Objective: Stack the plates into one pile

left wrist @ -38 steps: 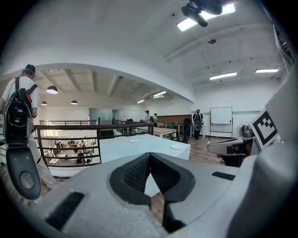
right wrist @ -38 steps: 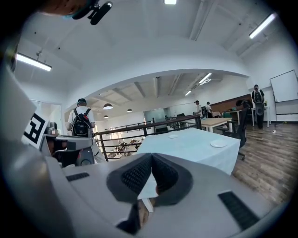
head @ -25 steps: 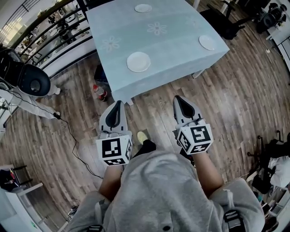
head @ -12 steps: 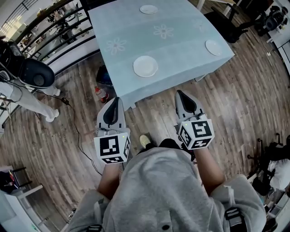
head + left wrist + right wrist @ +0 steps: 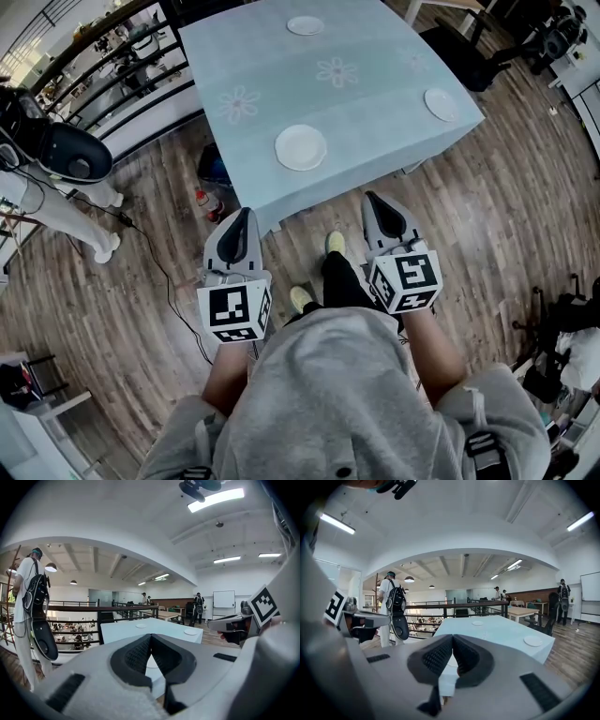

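Three white plates lie apart on the table's pale blue cloth [image 5: 375,103]: a near plate [image 5: 301,147] by the front edge, a far plate [image 5: 306,25] and a right plate [image 5: 441,104] near the right corner. My left gripper [image 5: 242,217] and right gripper [image 5: 373,200] hover over the wooden floor just short of the table's front edge, side by side, both shut with nothing in them. The left gripper view shows its jaws [image 5: 151,638] pressed together, with the far plate [image 5: 141,626] and right plate [image 5: 190,632] beyond. The right gripper view shows its jaws [image 5: 453,639] shut too, the right plate [image 5: 533,641] ahead.
A person in white with a black pack [image 5: 56,155] stands at the left beside a dark railing [image 5: 122,84]. A bottle [image 5: 202,199] stands on the floor by the table's near left corner. A dark chair [image 5: 464,47] sits behind the table's right side.
The table and plates have come nearer and lower in the head view as the person stepped forward; a foot now shows between the grippers. Both grippers stayed shut.
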Motion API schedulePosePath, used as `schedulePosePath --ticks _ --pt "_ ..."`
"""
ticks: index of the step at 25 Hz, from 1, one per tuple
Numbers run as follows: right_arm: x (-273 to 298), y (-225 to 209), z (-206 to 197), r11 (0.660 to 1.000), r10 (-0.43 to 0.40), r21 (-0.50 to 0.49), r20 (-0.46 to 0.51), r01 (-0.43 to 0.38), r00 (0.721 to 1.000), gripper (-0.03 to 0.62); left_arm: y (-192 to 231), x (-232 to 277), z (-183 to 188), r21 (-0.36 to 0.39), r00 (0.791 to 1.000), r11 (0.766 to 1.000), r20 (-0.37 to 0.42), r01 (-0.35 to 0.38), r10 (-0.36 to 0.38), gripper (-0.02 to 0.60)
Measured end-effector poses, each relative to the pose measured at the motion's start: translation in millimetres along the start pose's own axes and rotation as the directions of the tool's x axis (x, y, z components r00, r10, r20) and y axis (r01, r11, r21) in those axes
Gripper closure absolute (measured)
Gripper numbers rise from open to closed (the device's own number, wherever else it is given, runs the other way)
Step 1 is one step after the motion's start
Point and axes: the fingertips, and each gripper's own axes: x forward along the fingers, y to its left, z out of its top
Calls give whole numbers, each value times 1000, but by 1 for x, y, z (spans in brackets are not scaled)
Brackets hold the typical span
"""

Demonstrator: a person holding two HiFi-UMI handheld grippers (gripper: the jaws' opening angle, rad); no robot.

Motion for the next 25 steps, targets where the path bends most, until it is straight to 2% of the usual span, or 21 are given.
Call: schedulePosePath --ticks 4,13,25 --pt "6 -8 -4 1000 -10 -3 -4 10 1000 568 -1 7 0 1 1000 1000 7 6 -6 565" --pt "37 -27 17 1000 0 -18 28 0 1000 568 16 29 17 -6 999 999 35 -35 35 565" --pt "102 -66 25 1000 18 -13 3 -18 1000 568 27 101 31 1 999 999 19 -41 41 565"
